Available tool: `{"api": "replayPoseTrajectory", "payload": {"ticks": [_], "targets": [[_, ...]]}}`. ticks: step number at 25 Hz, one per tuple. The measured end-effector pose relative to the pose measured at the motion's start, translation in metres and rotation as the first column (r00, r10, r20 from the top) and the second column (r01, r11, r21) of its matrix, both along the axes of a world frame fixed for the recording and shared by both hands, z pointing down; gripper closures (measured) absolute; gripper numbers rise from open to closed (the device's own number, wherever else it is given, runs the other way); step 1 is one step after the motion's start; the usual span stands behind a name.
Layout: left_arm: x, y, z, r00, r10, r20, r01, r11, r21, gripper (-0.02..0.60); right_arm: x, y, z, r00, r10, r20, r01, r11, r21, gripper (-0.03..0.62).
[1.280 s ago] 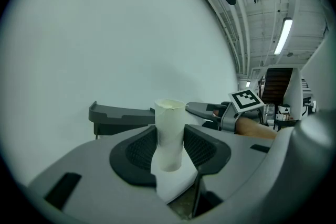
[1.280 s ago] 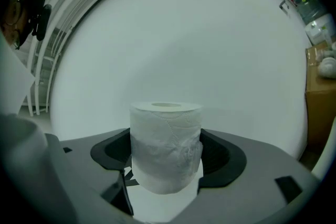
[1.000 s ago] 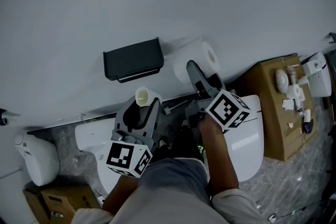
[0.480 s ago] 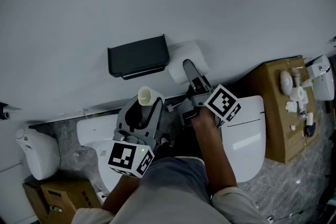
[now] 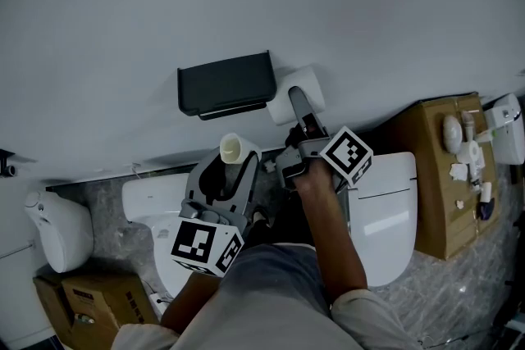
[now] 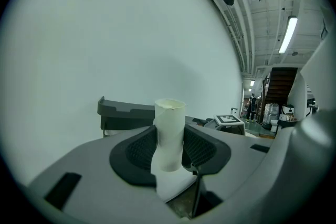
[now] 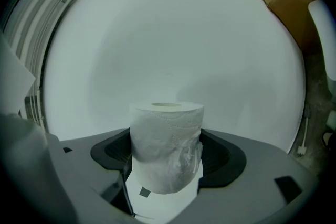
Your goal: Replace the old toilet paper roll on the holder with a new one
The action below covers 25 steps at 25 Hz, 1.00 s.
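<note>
Counting two rolls, one per gripper: a full toilet paper roll (image 5: 297, 88) clamped by its sides in the right gripper (image 7: 167, 162), just beside the right end of the single black holder (image 5: 226, 84) on the wall, contact with it impossible to judge. A bare cardboard tube (image 5: 232, 148) pinched upright in the left gripper (image 6: 169, 153), below the holder and apart from it. Lower still, one white toilet (image 5: 143, 207) under the holder, a second toilet (image 5: 385, 209) down to its right, and a cardboard box (image 5: 426, 193) farther right.
</note>
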State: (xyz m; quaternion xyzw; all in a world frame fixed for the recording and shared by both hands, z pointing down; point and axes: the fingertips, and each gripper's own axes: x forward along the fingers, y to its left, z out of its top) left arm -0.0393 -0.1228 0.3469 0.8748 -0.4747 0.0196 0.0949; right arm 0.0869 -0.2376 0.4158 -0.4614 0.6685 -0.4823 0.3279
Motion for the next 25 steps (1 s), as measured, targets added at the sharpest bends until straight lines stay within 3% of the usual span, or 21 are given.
{"api": "replayPoseTrajectory", "payload": {"ticks": [6,25], "targets": [[-0.016,0.001,-0.001,1.000,-0.016,-0.009,0.016,1.000,0.001,0.433,-0.018,-0.002,0.005,0.994,0.006,0.108,-0.004,1.000,-0.021,0.203],[-0.029,0.004,0.007,0.994,-0.105,0.003,0.105,0.994,-0.015,0.433,-0.067,0.001,0.019,0.975,-0.028,0.220,0.034,0.999,-0.024,0.203]]}}
